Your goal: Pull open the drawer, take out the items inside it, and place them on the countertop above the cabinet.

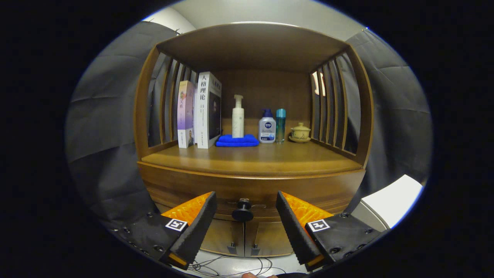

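Spread wide and empty, the gripper (245, 216) frames the small dark round knob (242, 210) of the closed brown wooden drawer (251, 191); knob dead centre, just ahead; straight advance suits.

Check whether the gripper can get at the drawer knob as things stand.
Probably yes: the gripper is open, the drawer knob sits between its fingers, untouched, and nothing stands in the way.
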